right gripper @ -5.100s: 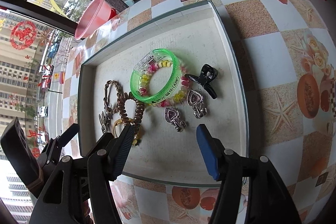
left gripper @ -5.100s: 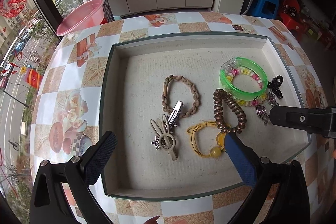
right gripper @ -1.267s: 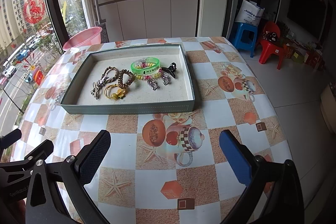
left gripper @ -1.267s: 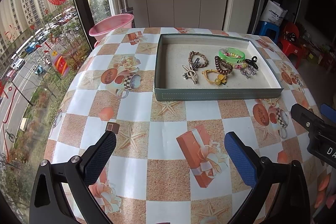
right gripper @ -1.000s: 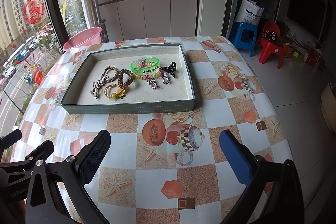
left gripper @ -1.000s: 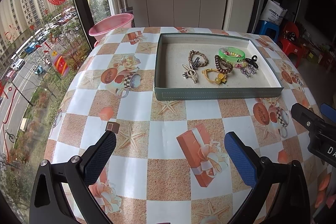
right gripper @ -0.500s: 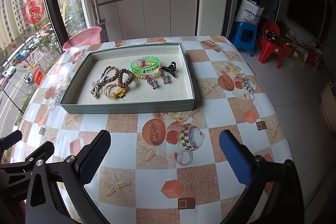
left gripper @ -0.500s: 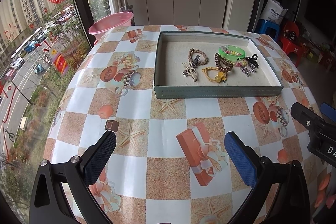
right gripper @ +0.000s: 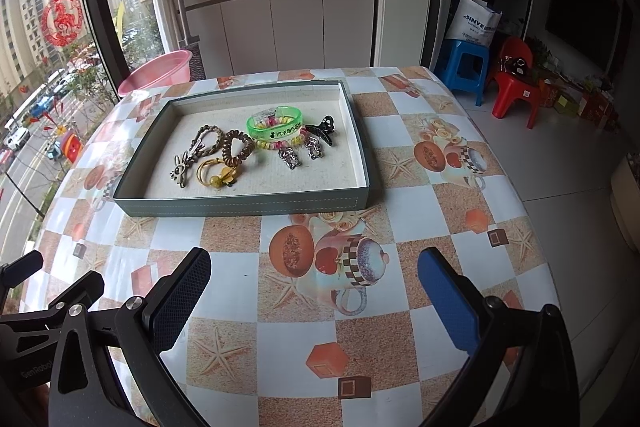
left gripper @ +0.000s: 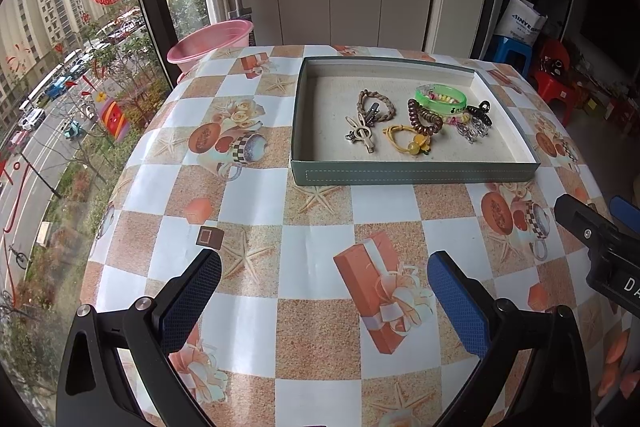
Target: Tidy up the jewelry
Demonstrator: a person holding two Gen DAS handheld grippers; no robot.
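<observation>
Hovering over the desk's (left gripper: 256,187) near edge, the left tool (left gripper: 324,291) and right tool (right gripper: 314,291) both stand with jaws apart, holding nothing — well back from the tray (right gripper: 240,205). All the jewelry (right gripper: 256,143) lies bunched mid-tray, pieces touching, which fits a finished gathering or a sorting to come — any pick should take one outlying piece cleanly.

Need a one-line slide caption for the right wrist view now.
Open right gripper hovers over the checked tablecloth, facing a grey tray of bracelets, hair ties and clips.
</observation>
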